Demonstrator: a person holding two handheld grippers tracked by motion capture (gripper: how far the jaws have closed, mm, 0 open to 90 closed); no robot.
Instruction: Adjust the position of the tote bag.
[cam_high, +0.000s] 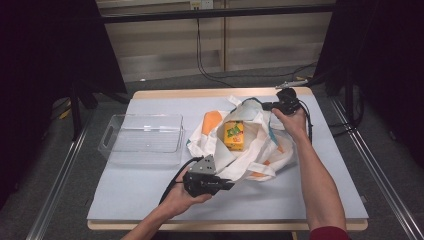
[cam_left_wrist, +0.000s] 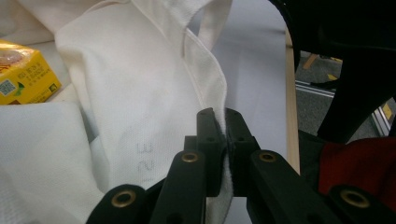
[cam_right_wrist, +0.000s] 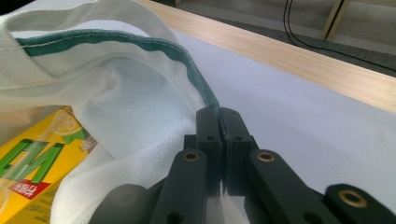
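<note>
A white cloth bag (cam_high: 252, 145) with orange print lies open in the middle of the table. Inside it stands a yellow juice carton (cam_high: 233, 135) (cam_left_wrist: 23, 72) (cam_right_wrist: 35, 158). My left gripper (cam_high: 227, 185) (cam_left_wrist: 223, 116) is shut on the bag's near white rim (cam_left_wrist: 205, 70). My right gripper (cam_high: 266, 106) (cam_right_wrist: 219, 114) is shut on the far rim, clamping its green hem (cam_right_wrist: 140, 44). The two grippers hold the bag's mouth apart, with the carton between them.
An empty clear plastic bin (cam_high: 142, 137) sits on the left of the grey mat (cam_high: 140, 192). The wooden table edge (cam_right_wrist: 303, 65) runs close behind the right gripper. Black stands and cables surround the table.
</note>
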